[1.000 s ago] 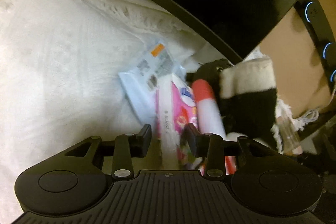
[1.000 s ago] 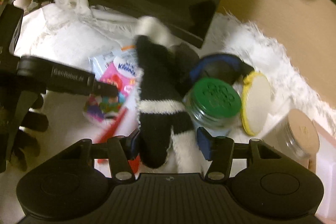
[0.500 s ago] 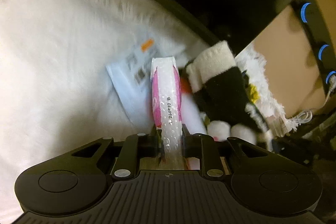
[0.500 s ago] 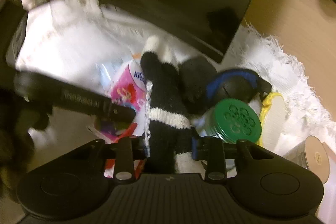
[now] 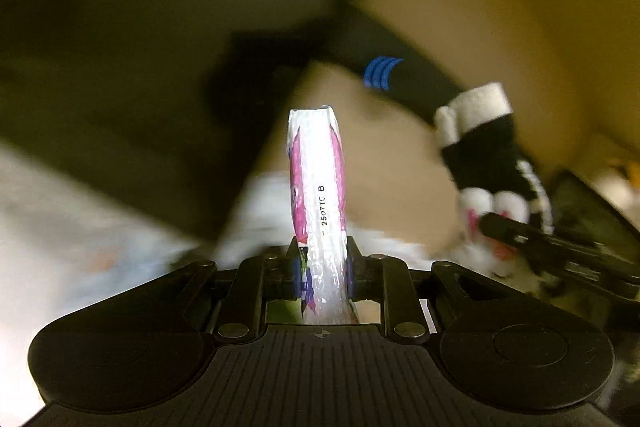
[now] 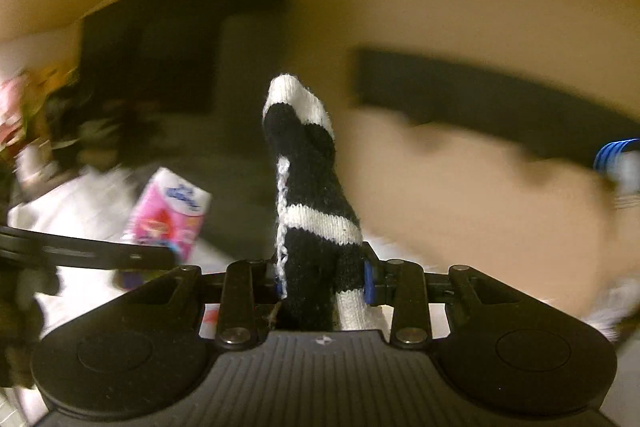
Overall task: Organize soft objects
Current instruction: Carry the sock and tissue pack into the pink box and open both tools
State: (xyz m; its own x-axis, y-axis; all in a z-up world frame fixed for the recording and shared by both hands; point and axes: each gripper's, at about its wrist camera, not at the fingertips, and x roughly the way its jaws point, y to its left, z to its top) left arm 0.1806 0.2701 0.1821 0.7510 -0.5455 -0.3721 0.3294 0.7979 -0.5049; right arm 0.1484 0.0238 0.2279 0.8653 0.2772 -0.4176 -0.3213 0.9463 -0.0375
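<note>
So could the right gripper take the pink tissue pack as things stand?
Probably not. The right gripper is shut on the striped sock, so its jaws are full, and the left gripper already clamps the tissue pack.

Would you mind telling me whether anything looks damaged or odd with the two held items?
Nothing stands out: the left gripper pinches the pink tissue pack upright, the right gripper clamps the striped sock. Motion blur hides the background.
</note>
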